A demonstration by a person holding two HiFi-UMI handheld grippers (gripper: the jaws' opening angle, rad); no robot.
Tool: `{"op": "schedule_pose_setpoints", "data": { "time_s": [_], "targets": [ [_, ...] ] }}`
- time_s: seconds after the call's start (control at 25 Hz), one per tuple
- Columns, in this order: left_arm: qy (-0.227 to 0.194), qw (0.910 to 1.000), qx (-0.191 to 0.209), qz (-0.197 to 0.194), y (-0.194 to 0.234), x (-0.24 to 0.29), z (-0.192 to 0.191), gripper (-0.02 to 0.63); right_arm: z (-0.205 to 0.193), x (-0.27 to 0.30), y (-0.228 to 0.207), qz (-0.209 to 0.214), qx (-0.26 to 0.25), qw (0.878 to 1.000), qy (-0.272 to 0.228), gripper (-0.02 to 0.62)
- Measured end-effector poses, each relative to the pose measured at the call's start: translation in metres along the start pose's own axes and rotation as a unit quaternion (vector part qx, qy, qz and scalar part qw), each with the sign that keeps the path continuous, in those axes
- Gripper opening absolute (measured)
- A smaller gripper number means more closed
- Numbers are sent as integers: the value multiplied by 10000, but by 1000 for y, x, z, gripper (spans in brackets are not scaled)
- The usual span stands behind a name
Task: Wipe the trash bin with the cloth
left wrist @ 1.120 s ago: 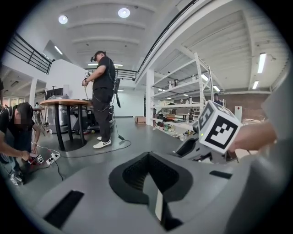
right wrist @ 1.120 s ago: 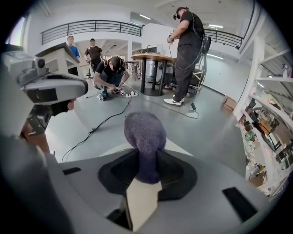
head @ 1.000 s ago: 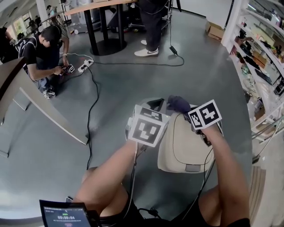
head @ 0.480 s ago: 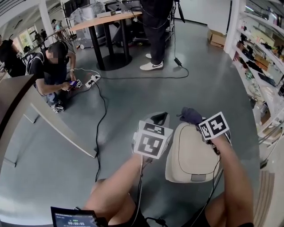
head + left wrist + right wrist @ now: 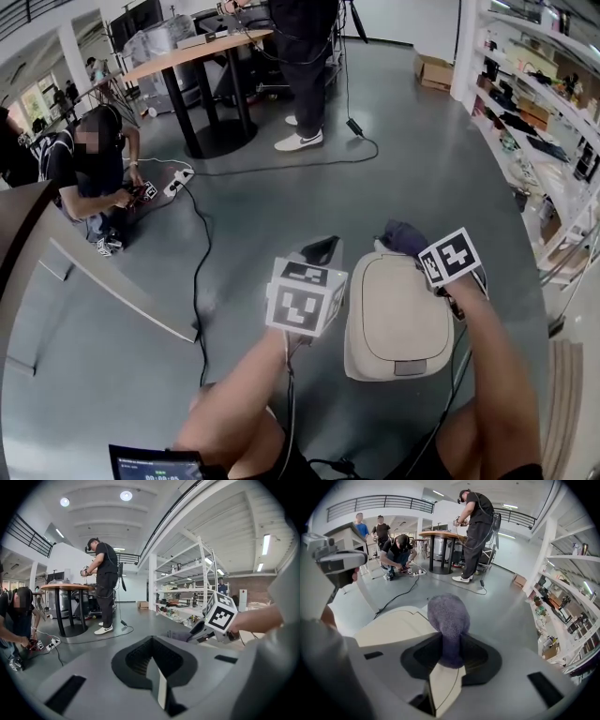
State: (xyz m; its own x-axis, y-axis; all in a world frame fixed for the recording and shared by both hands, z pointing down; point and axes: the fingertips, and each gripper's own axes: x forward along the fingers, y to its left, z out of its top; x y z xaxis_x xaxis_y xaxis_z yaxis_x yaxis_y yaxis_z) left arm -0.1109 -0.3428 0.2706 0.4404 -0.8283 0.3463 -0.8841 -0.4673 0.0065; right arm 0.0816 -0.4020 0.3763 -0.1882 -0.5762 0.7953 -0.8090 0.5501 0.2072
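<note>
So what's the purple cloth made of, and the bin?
The cloth looks like soft knitted or terry fabric: it is fuzzy, matte and bunched up. The trash bin seems to be smooth cream plastic, with a slight sheen and moulded lid seams.

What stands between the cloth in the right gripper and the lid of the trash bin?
Nothing visible does. The right gripper is shut on the purple cloth, right at the far edge of the lid of the beige trash bin.

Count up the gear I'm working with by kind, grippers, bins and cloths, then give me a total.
grippers: 2 (left gripper, right gripper)
trash bin: 1
cloth: 1
total: 4
</note>
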Motion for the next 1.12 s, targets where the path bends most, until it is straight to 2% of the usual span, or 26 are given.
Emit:
{"op": "schedule_pose_setpoints", "data": {
  "time_s": [0.56,0.68,0.88,1.0,1.12],
  "targets": [
    [98,9998,143,-111,-8,-1,-1,0,-22,-8,-24,-252,125,9996,99,114],
    [97,9998,141,-87,-6,-2,-5,-2,-18,-13,-23,-331,40,9994,-67,114],
    [93,9998,29,-146,-4,-1,-3,-2,25,-40,18,103,-115,9972,-727,114],
    [66,9998,-61,-155,-5,-3,1,-2,40,-53,58,451,-444,9943,-863,114],
    [35,9998,-106,-149,-2,-8,1,-2,41,-54,98,737,-838,9906,-794,114]
  ]
}}
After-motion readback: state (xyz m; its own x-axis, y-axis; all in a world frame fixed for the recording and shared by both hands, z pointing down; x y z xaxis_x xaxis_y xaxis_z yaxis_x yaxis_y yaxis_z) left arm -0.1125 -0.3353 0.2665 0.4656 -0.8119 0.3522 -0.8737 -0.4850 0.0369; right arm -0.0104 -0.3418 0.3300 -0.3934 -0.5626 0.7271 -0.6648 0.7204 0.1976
